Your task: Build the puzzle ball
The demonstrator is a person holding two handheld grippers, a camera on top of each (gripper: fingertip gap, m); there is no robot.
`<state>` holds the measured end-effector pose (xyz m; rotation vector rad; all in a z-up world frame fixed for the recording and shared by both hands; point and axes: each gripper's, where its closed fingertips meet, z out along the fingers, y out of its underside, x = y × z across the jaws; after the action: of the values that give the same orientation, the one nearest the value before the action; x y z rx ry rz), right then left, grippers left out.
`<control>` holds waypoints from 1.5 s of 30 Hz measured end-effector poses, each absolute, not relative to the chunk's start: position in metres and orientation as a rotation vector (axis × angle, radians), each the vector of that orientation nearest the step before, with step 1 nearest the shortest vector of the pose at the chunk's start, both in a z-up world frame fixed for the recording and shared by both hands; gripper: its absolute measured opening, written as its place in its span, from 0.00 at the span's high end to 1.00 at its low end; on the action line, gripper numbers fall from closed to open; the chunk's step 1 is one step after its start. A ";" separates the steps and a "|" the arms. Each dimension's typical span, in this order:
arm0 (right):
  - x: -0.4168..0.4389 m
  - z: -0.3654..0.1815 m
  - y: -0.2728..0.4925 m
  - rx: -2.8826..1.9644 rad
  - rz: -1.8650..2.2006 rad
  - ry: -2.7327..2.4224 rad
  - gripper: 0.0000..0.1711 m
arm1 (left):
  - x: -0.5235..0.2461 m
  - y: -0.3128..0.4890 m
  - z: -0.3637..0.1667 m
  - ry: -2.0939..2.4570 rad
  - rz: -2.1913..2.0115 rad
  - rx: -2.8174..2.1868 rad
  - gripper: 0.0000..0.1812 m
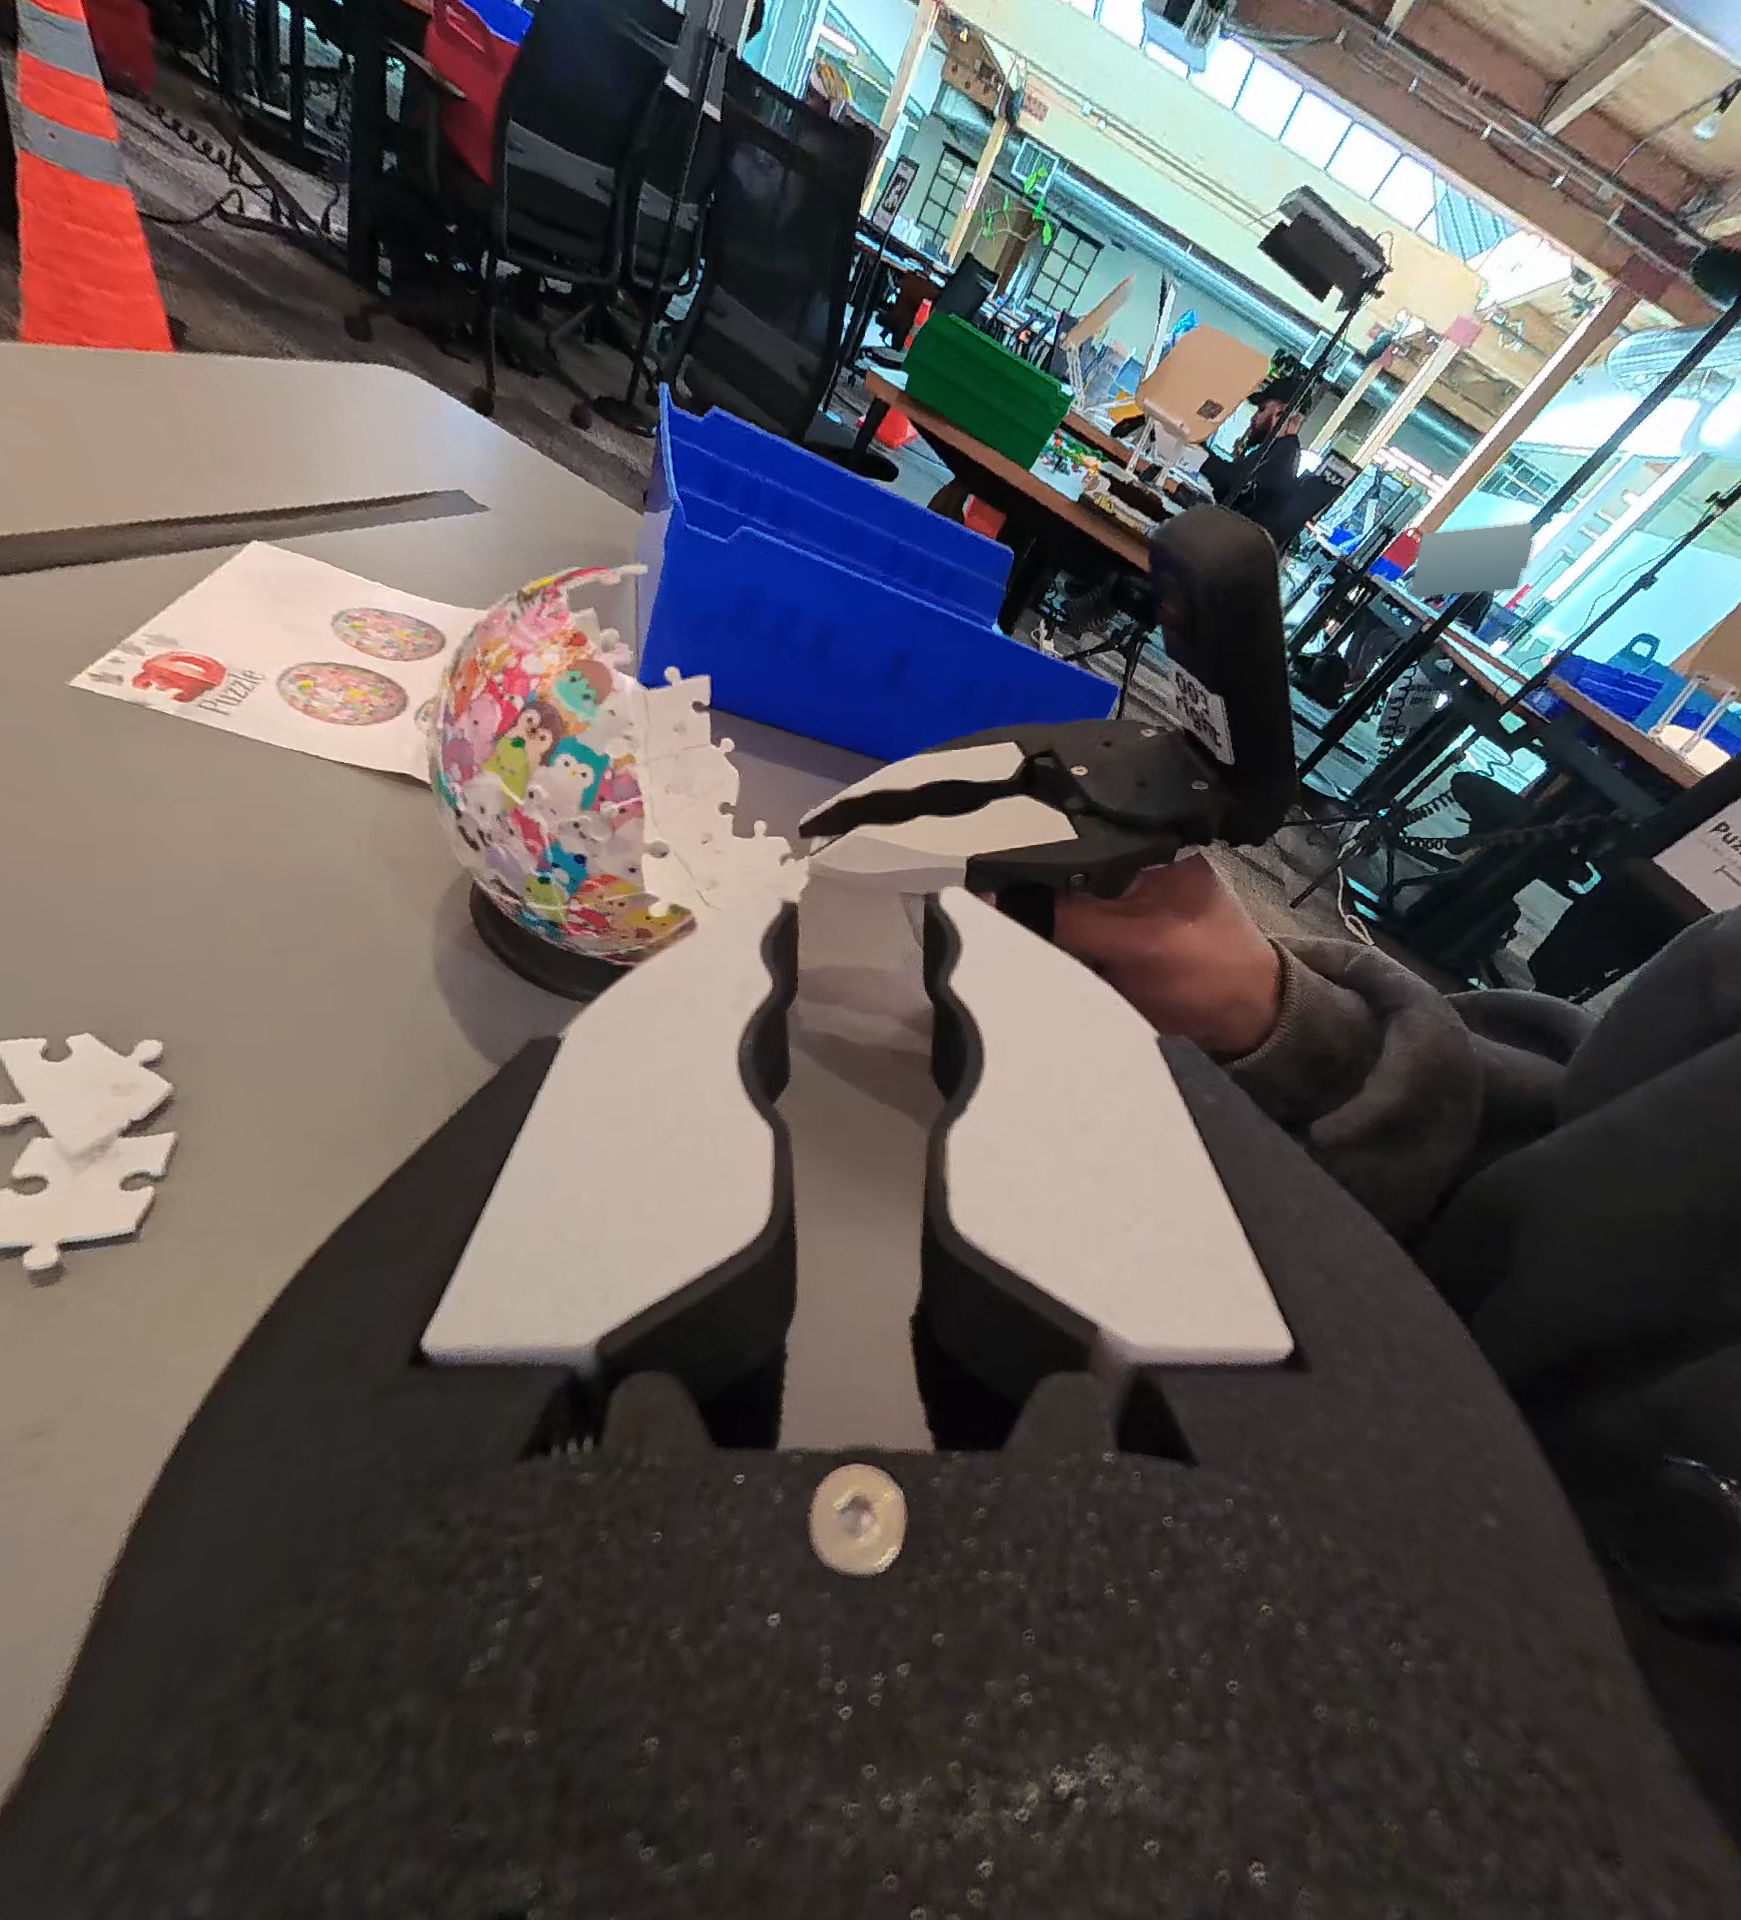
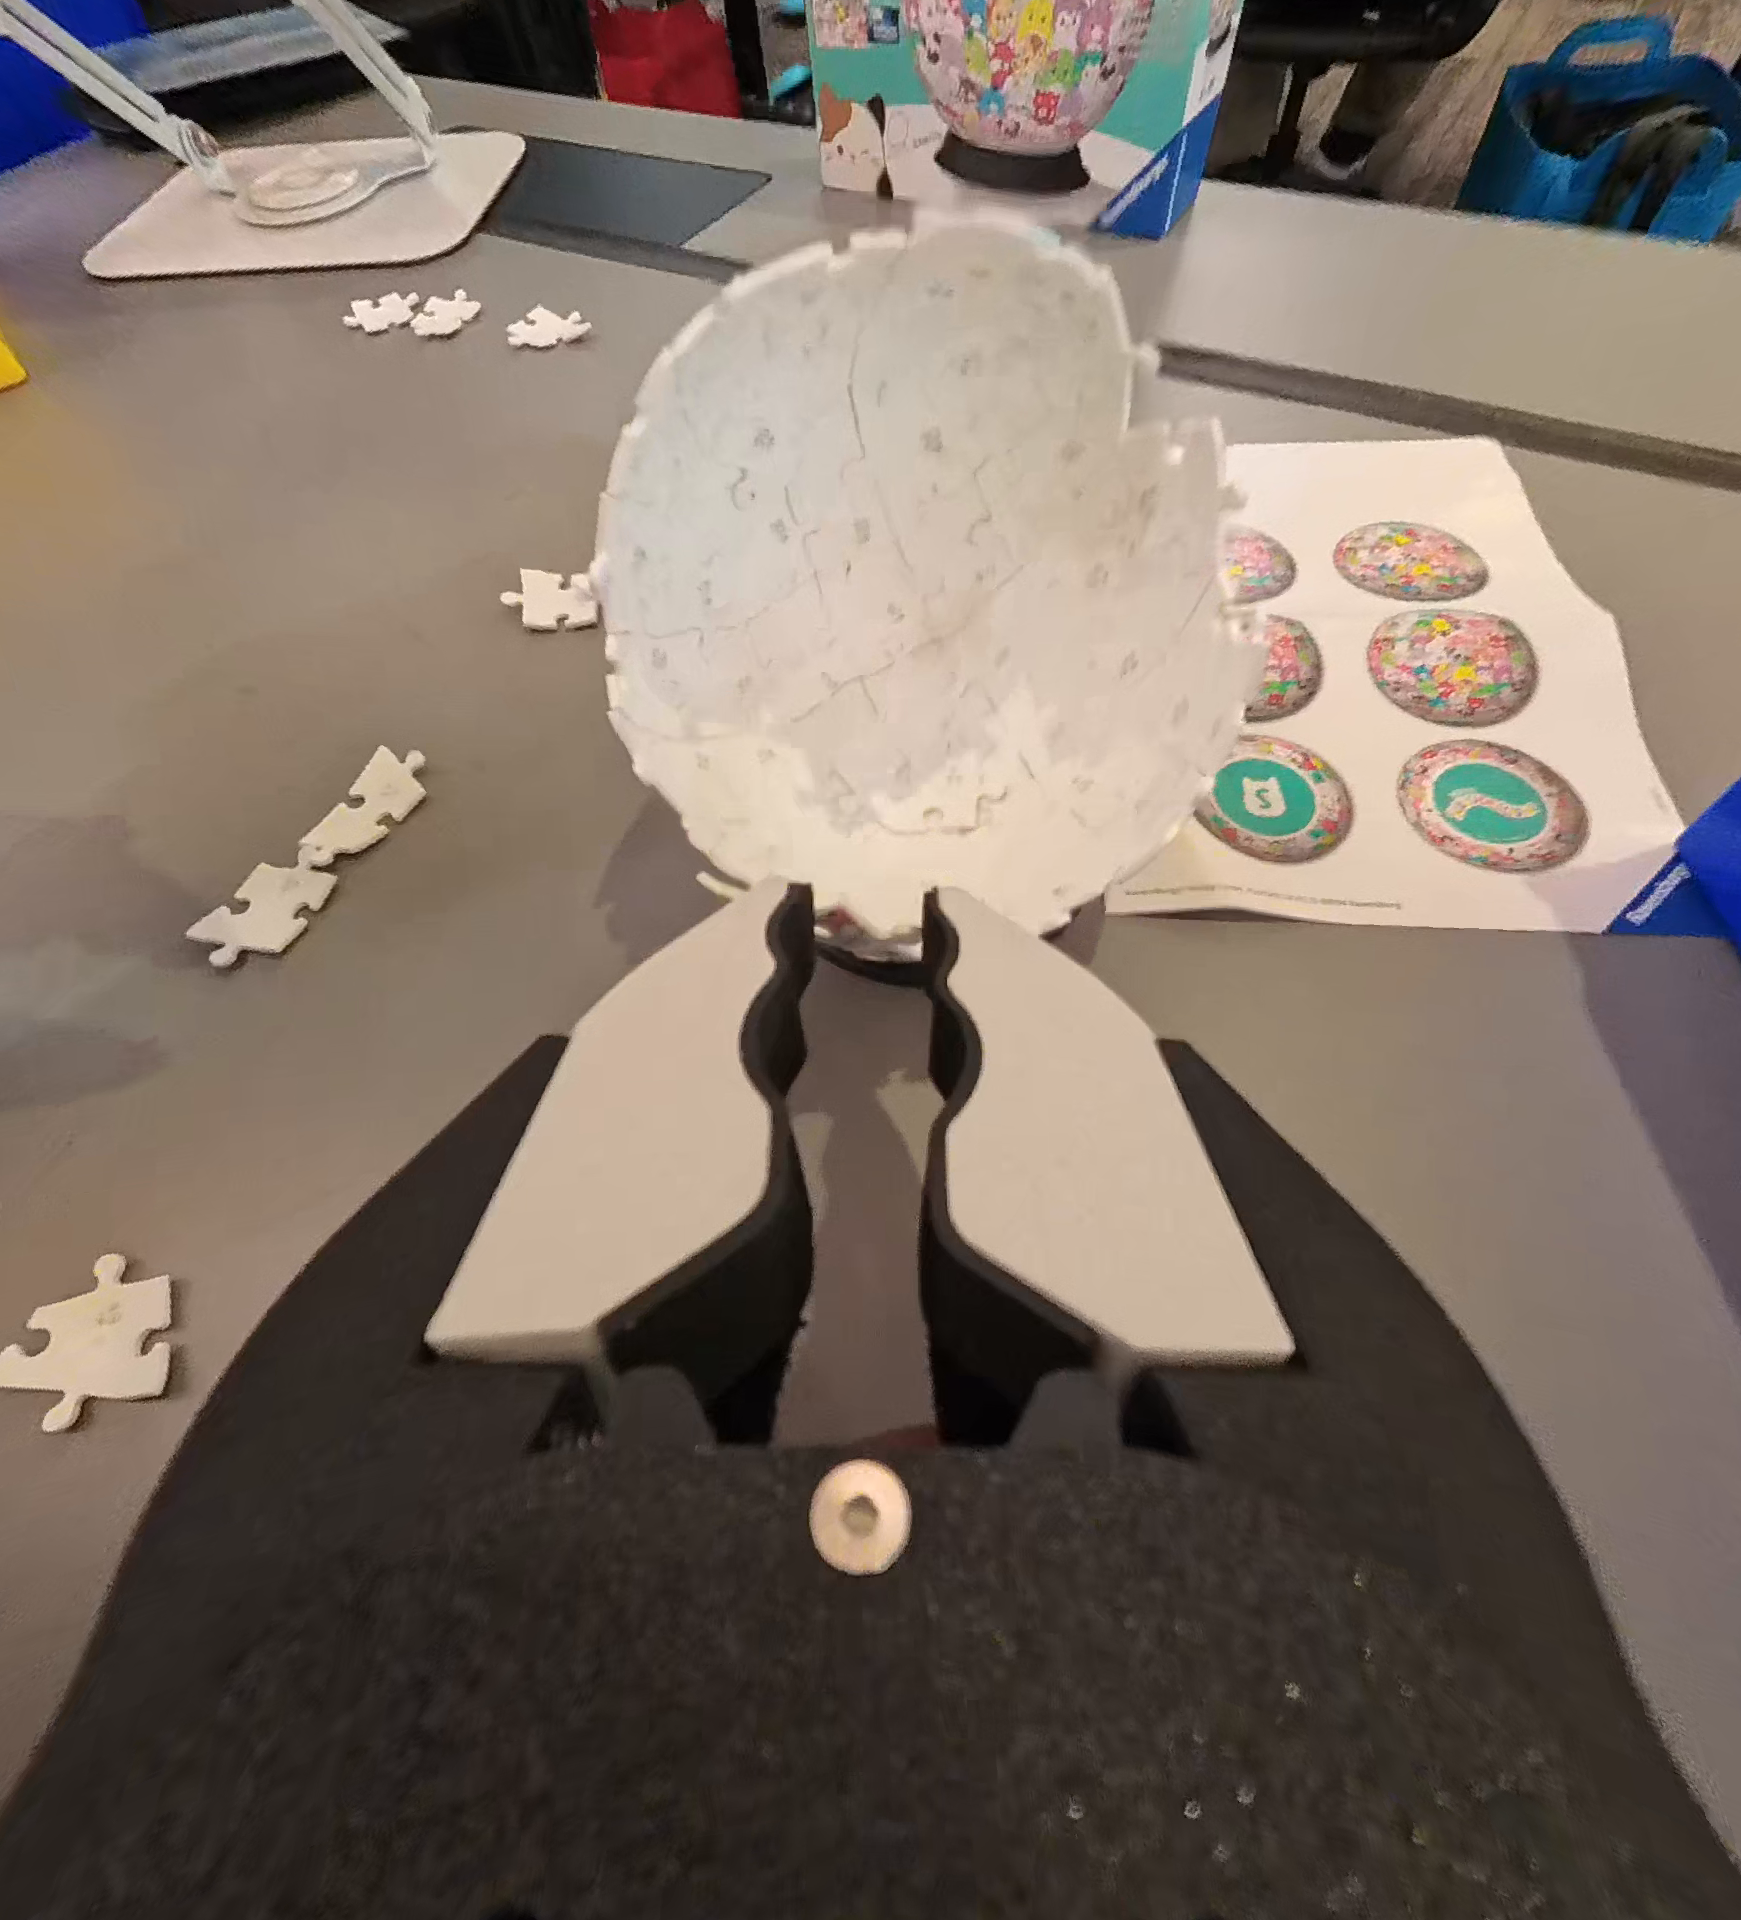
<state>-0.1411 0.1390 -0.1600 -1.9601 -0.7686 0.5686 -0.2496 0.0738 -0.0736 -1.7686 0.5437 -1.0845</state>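
Loose white pieces (image 2: 310, 857) lie at frame left on the grey table (image 2: 222, 623). Frame center: half-built puzzle ball (image 2: 907, 582) on its dark stand. My right gripper (image 2: 866, 914) sits just below it, jaws apart, empty. Left gripper (image 1: 861, 914) also apart, holding nothing. Instruction sheet (image 2: 1417, 675) at right.

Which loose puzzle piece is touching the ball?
The white piece at the puzzle ball's left edge; every other loose piece lies apart on the table.

Half-built puzzle ball (image 2: 907, 582) upright on dark stand (image 1: 533, 951); loose white pieces (image 2: 310, 857) beside.
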 end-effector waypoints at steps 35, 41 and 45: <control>-0.182 -0.186 0.137 -1.824 -0.319 -1.674 0.90 | -0.258 0.067 -0.114 0.678 -0.979 -1.887 0.88; -0.182 -0.194 0.141 -1.877 -0.334 -1.703 0.91 | -0.258 0.066 -0.115 0.684 -1.019 -1.891 0.88; -0.178 -0.201 0.143 -1.889 -0.359 -1.726 0.97 | -0.256 0.065 -0.118 0.702 -1.023 -1.898 0.88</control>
<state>-0.1782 0.1429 -0.2008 -1.8886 -1.7262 -0.3588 -0.2560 0.0646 -0.1179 -1.8978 0.7019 -1.0234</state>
